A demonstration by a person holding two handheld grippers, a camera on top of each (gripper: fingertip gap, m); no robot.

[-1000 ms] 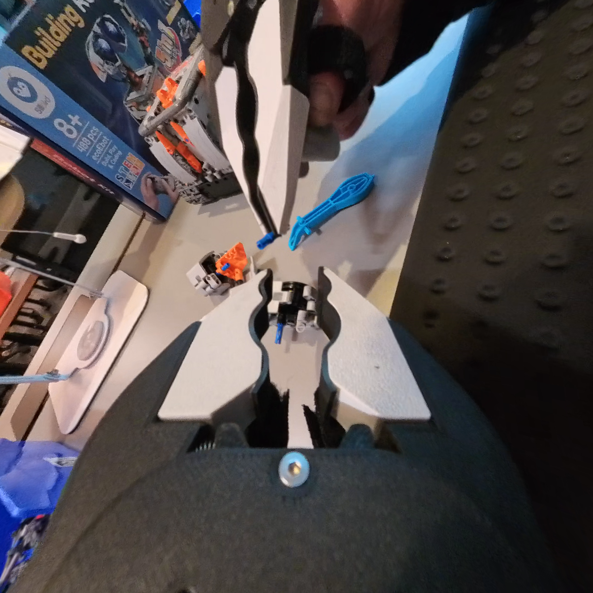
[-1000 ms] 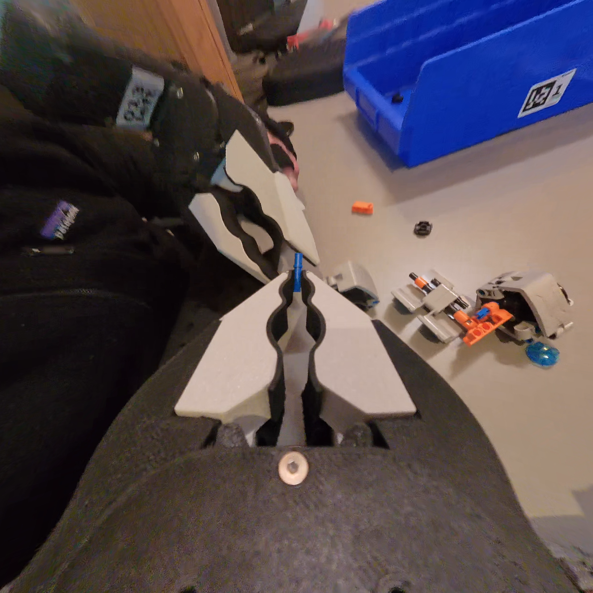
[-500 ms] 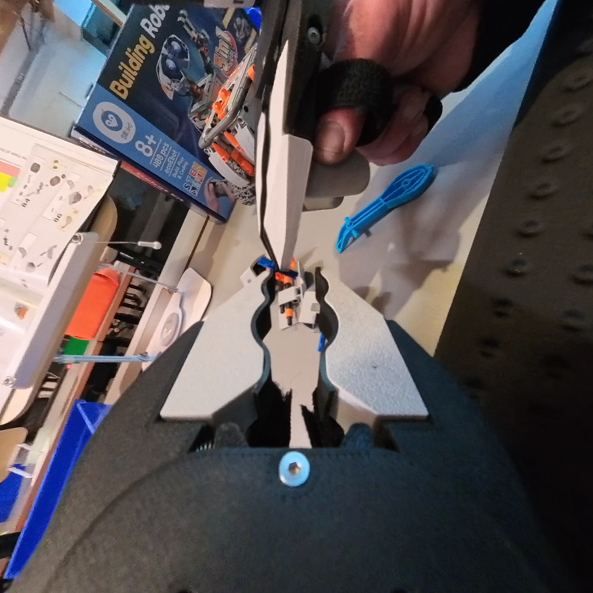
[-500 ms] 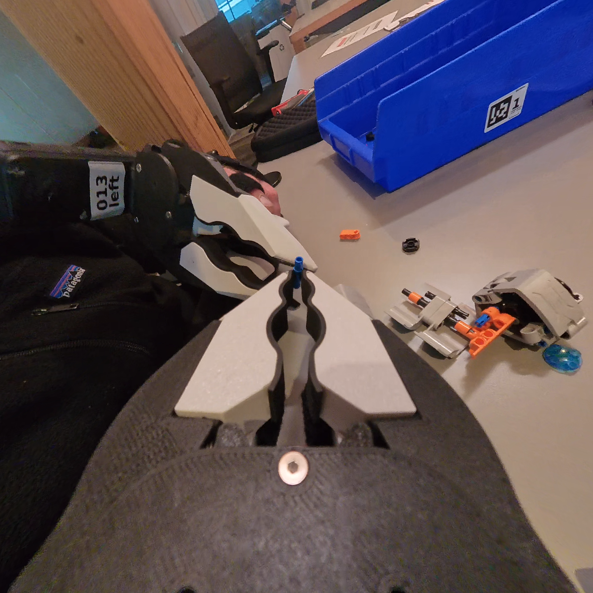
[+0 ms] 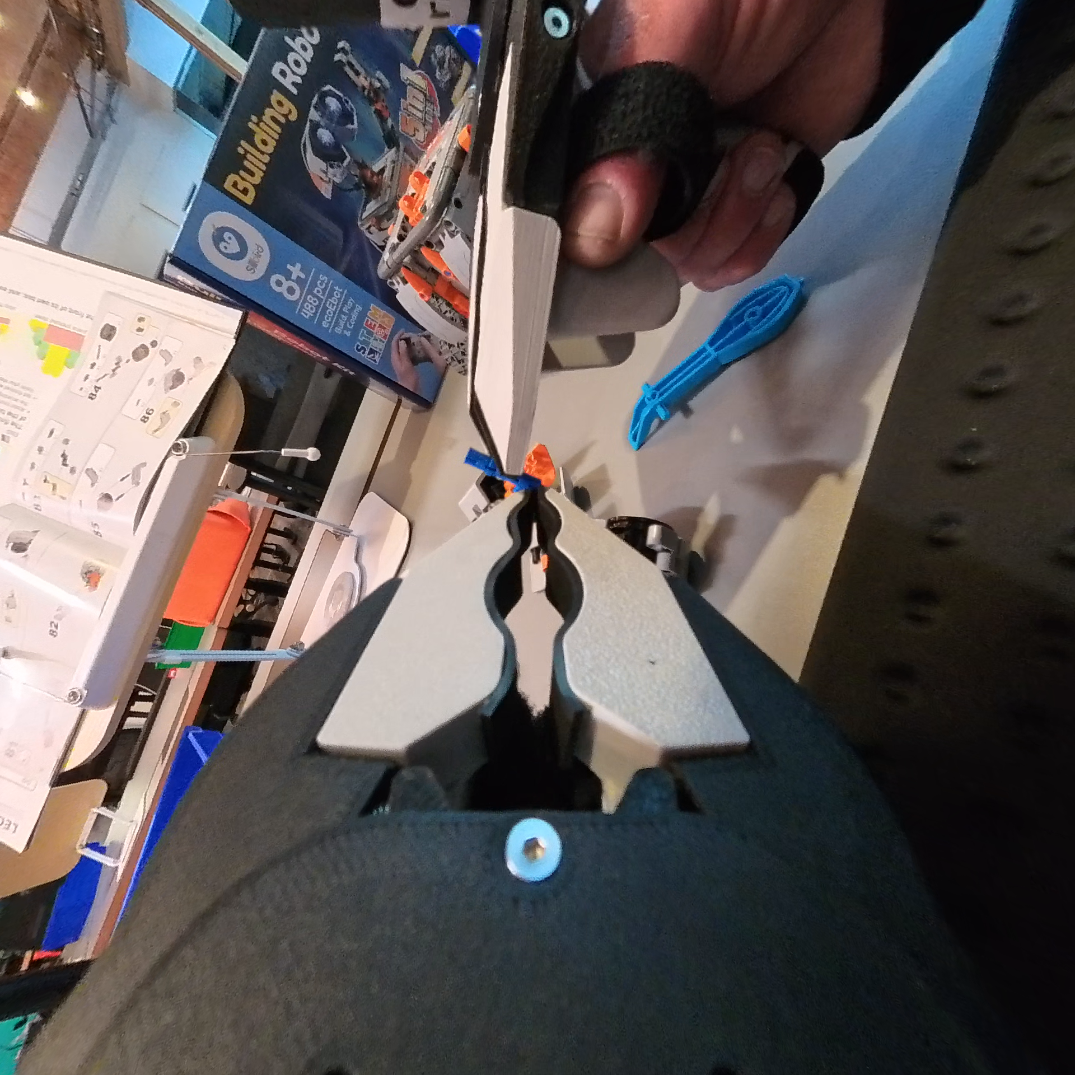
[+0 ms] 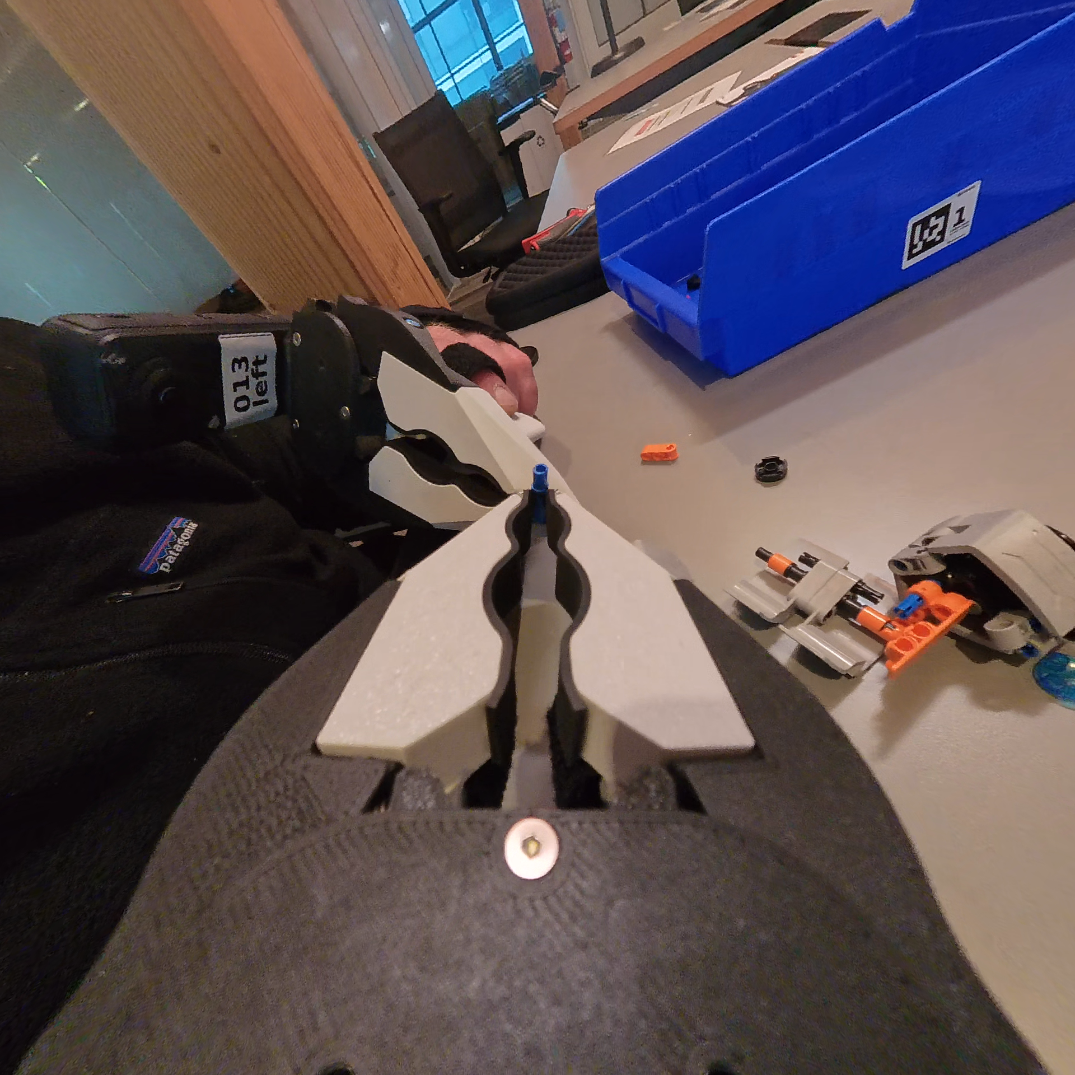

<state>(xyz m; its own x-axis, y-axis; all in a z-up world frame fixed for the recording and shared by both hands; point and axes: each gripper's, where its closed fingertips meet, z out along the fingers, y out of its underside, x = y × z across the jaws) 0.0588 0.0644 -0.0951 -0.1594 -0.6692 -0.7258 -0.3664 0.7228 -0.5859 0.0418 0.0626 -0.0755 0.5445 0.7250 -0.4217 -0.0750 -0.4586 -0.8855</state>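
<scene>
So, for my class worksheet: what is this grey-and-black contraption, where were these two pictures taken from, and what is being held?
There is no robot here. A person's hand grips a two-finger tool, one in each hand. Each picture comes from a camera on one tool, looking along its fingers. The left tool is shut on a small grey-and-orange piece. The right tool pinches a blue pin, close to that piece. On the grey table lie half-built toy parts, a blue bin and a kit box.

Blue pin (image 6: 539, 494) clamped upright in claw
</scene>
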